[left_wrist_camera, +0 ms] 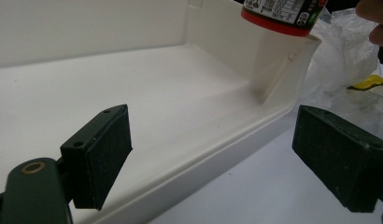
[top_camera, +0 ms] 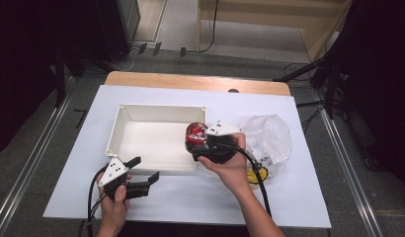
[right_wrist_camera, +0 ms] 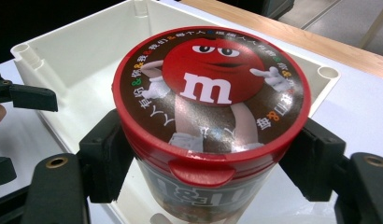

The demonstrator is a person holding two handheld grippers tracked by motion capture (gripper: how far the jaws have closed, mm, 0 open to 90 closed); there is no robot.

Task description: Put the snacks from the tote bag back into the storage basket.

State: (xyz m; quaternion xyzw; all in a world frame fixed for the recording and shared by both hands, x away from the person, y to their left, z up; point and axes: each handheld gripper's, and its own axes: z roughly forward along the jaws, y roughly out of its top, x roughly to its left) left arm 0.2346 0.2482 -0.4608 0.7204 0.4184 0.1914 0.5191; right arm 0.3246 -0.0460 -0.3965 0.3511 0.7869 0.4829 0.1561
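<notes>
A brown candy tub (top_camera: 195,132) with a red lid hangs upright over the right end of the white plastic box (top_camera: 141,111). My right gripper (top_camera: 197,144) is shut on the tub's sides just below the lid. In the right gripper view, the tub (right_wrist_camera: 210,93) sits between the two pads of that gripper (right_wrist_camera: 210,159), above the box's corner (right_wrist_camera: 327,74). My left gripper (top_camera: 143,169) stands open at the box's near wall. In the left gripper view, its jaws (left_wrist_camera: 220,156) straddle that wall (left_wrist_camera: 203,163) without pressing on it. The tub's bottom edge (left_wrist_camera: 283,14) shows at the top of that view.
A crumpled clear plastic bag (top_camera: 267,138) lies right of the box, with something yellow (top_camera: 252,174) at its near edge. White paper (top_camera: 190,202) covers the wooden table (top_camera: 195,81). The box's floor (top_camera: 151,140) is bare.
</notes>
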